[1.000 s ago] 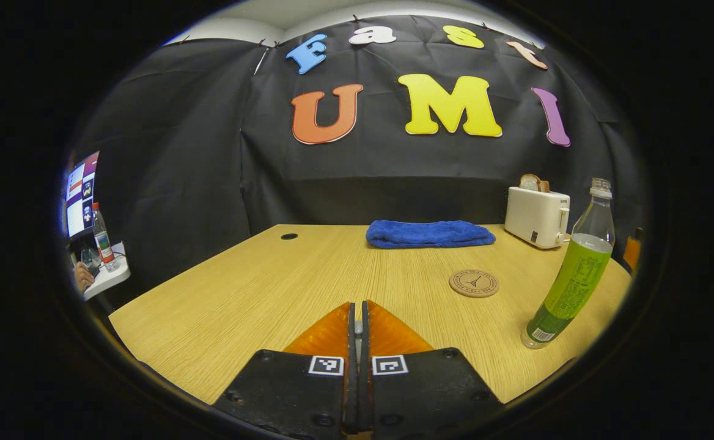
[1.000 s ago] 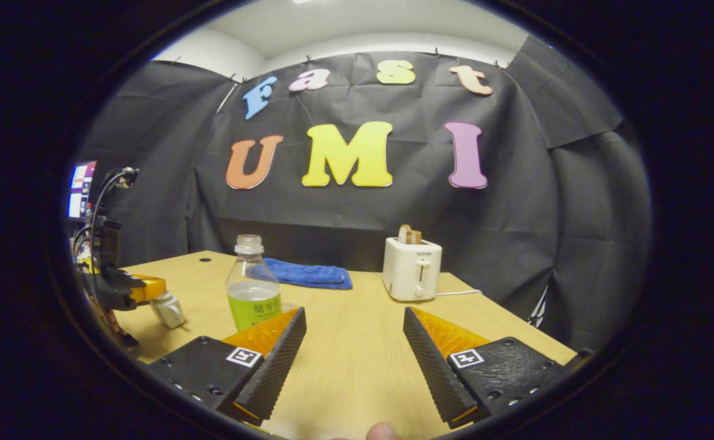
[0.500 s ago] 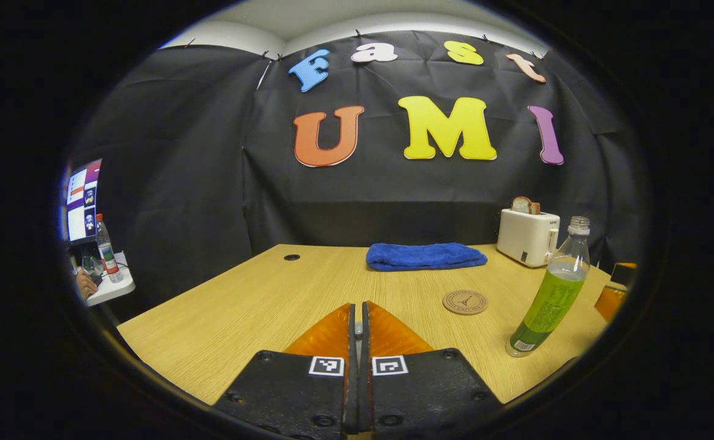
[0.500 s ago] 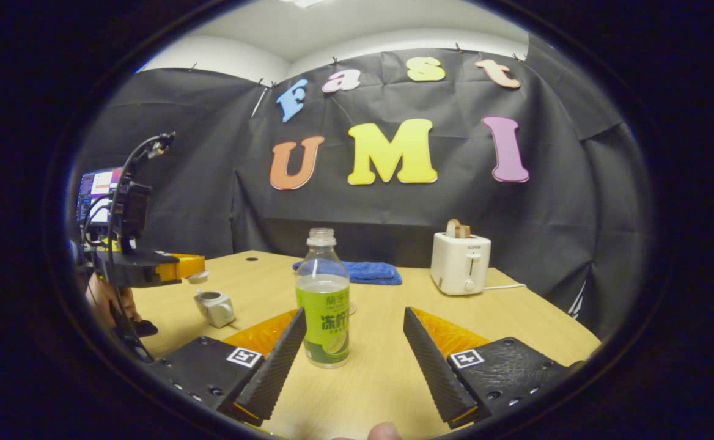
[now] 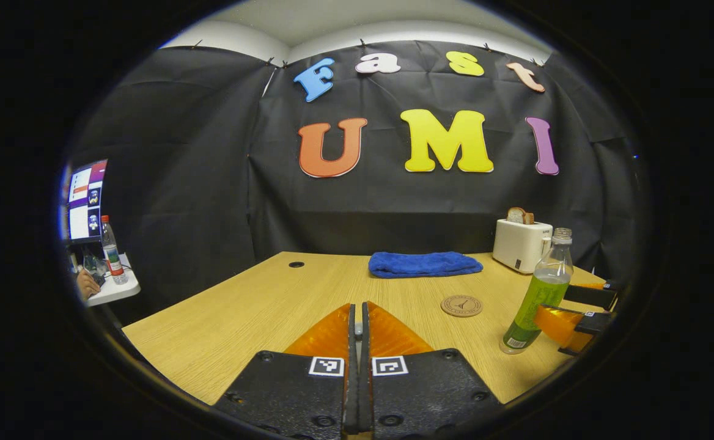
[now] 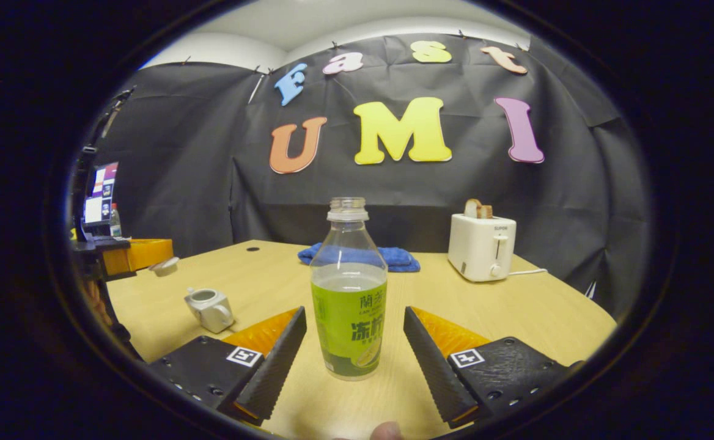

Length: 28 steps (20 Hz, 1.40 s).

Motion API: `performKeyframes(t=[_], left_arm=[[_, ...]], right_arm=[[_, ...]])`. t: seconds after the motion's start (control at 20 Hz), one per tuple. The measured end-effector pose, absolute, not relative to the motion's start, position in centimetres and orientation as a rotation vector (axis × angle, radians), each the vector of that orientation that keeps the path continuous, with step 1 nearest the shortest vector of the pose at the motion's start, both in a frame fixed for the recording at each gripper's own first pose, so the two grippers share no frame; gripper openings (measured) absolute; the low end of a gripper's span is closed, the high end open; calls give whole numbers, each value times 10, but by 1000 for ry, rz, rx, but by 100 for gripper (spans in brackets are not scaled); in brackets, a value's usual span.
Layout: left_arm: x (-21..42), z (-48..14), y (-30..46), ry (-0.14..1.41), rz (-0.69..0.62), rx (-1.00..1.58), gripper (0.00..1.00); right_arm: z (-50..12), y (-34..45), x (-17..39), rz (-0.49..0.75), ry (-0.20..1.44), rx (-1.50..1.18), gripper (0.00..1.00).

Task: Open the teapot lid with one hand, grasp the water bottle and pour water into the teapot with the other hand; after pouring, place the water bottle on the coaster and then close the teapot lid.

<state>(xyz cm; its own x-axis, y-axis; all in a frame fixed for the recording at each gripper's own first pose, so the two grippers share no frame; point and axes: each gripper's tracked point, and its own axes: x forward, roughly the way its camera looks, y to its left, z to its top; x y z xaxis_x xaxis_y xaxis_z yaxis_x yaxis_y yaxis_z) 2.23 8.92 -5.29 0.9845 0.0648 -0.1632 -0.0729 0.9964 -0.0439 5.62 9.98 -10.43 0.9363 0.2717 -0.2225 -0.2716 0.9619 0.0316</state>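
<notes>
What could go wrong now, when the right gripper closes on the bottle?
1. The water bottle has no cap and stands between the open jaws of the right gripper; an off-centre squeeze may tip it and spill.
2. The left gripper holds the teapot lid above the table; if it slips, it may fall.
3. The teapot opening is small, so pouring may miss.

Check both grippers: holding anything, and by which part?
Left gripper holds the teapot lid at its top; exact contact hidden. Right gripper is open around the water bottle, not gripping.
</notes>
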Motion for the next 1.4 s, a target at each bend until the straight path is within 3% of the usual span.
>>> performKeyframes(t=[0.25, 0.4, 0.55, 0.95, 1.25, 1.4], left_arm=[[22, -52, 95, 154, 65, -68, 2], [23, -51, 96, 149, 61, -51, 2], [24, -52, 101, 142, 58, -54, 2], [23, -49, 127, 114, 63, -49, 2], [19, -53, 152, 112, 92, -106, 2], [18, -54, 159, 110, 90, -93, 2]], right_arm=[[-112, 107, 70, 256, 255, 11, 95], [-110, 111, 68, 252, 264, 6, 76], [-105, 118, 67, 272, 271, -57, 74], [-85, 162, 89, 364, 248, -550, 72], [-89, 177, 112, 339, 170, -991, 71], [-96, 188, 109, 365, 145, -1091, 71]])
